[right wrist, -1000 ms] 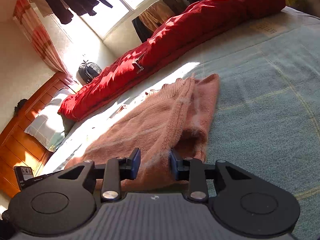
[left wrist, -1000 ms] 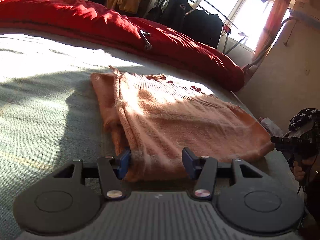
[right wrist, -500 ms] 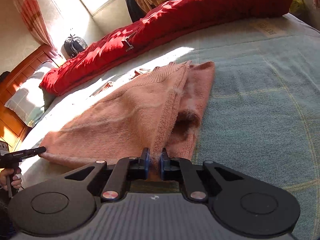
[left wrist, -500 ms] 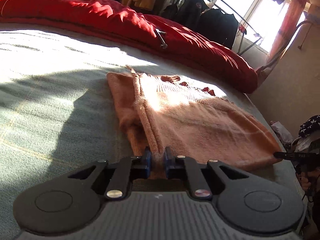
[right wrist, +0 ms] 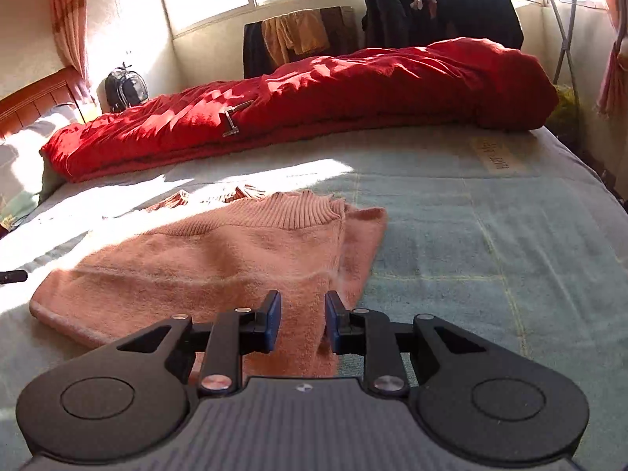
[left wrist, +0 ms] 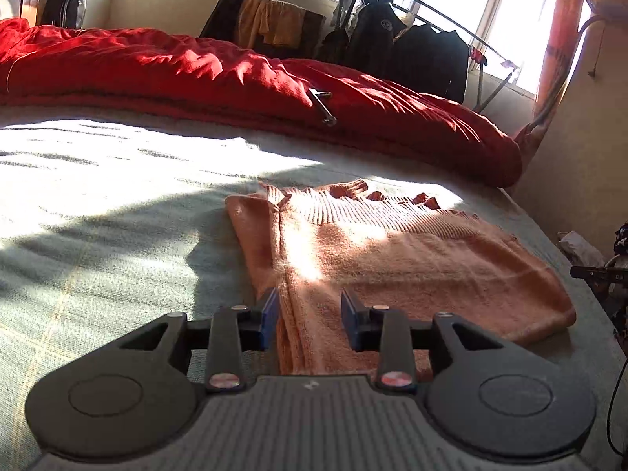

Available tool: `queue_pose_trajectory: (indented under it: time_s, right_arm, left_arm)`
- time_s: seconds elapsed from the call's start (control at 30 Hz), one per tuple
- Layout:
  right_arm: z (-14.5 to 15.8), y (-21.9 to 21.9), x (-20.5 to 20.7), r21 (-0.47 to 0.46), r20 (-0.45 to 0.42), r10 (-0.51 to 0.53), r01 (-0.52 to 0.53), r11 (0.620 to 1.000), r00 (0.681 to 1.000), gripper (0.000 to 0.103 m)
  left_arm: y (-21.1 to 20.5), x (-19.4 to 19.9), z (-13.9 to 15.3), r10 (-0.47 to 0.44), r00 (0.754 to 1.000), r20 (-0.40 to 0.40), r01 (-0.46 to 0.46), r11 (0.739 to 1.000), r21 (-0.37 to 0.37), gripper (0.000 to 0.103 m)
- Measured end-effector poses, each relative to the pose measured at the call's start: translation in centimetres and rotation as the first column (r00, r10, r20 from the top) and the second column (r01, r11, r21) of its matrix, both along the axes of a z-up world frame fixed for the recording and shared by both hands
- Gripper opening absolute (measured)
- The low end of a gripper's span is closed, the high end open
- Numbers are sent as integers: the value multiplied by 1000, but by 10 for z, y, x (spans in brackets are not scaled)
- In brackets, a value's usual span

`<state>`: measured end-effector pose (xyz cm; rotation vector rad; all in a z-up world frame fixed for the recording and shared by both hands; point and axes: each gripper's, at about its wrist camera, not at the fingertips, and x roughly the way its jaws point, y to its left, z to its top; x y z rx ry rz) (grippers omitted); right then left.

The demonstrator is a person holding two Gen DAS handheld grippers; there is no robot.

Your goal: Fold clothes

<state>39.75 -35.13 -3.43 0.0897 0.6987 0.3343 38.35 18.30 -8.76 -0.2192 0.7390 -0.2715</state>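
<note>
Sweater (left wrist: 392, 251), pink knit, folded flat on the bed (left wrist: 98, 204) near its foot edge. Left hand-held gripper (left wrist: 310, 324): jaws spread, sweater's near fold between them. Right hand-held gripper (right wrist: 302, 322): jaws spread over the sweater's near corner. Red duvet (right wrist: 314, 94) along the far edge.

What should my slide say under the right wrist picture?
Open right claw over a folded pink sweater on the bed.

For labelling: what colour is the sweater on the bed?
Salmon pink sweater, clearest in the right wrist view.
</note>
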Motion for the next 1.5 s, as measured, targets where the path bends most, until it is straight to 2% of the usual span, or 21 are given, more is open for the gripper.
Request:
queue_pose_trajectory:
  time_s: [0.13,0.2,0.23,0.27,0.43,0.5,0.6,0.7,0.73,0.77,0.8,0.83,0.9,1.0,1.1,1.13,1.2,1.33,1.4,1.47,1.5]
  right_arm:
    - [-17,45,34,-125,-13,83,-84,989,996,27]
    - [-38,54,50,-217,-18,75,-77,973,997,29]
    - [-45,51,57,-214,-30,72,-77,974,997,29]
    - [-47,41,60,-169,-33,55,-60,984,998,30]
    - [-43,2,67,36,-69,-21,24,999,997,23]
    - [-32,8,69,45,-55,-5,8,999,998,28]
    - [-22,38,83,-2,-31,42,-43,999,999,34]
    - [-37,73,105,-159,-47,59,-66,985,997,35]
    - [-43,75,112,-185,-46,46,-54,981,998,35]
    - [-50,76,119,-208,-43,31,-40,977,999,43]
    - [-51,71,127,-178,-48,11,-19,984,999,50]
    - [-51,64,135,-143,-53,-10,2,990,999,51]
    - [-50,55,145,-102,-66,-41,34,994,997,51]
    - [-51,51,157,-99,-82,-60,51,994,995,51]
    - [-45,50,152,-84,-93,-57,49,995,994,52]
    - [-42,49,149,-78,-98,-55,47,996,994,52]
    - [-34,47,129,-41,-106,-13,9,999,994,53]
    - [-18,45,88,35,-117,75,-71,997,990,61]
    - [-10,44,68,73,-120,119,-111,991,986,65]
    - [-17,35,47,62,-145,118,-110,992,982,65]
    - [-23,28,38,56,-165,106,-98,994,981,65]
  left_arm:
    - [-25,22,-3,-61,998,20,60,996,73,35]
    - [-38,33,-4,-92,995,28,89,990,109,36]
    - [-44,38,-5,-108,994,32,103,986,128,36]
    - [-38,39,-11,-114,993,30,109,987,119,36]
    - [-38,32,12,-150,986,76,140,983,123,32]
    - [-38,29,22,-164,982,95,152,981,125,39]
    - [-65,54,27,-208,973,105,190,969,156,42]
    - [-83,82,10,-197,979,58,185,969,165,43]
    - [-81,89,4,-170,984,56,158,972,175,46]
    - [-79,95,-1,-143,988,54,131,974,185,48]
    - [-76,101,-7,-115,992,53,103,976,194,51]
    - [-69,107,-8,-84,996,41,77,984,162,54]
    - [-54,117,-10,-24,1000,14,23,995,95,54]
    - [-50,119,-8,-8,1000,-4,8,997,82,54]
    - [-56,109,0,-16,1000,9,14,987,162,54]
    - [-58,104,4,-13,1000,14,11,982,188,49]
    - [-63,89,14,-54,998,36,46,978,206,48]
    - [-78,52,28,-173,982,71,150,955,257,54]
    - [-77,36,23,-183,982,51,163,949,271,54]
    - [-66,27,11,-158,987,-14,157,956,249,54]
    - [-59,21,7,-148,989,-22,149,962,230,54]
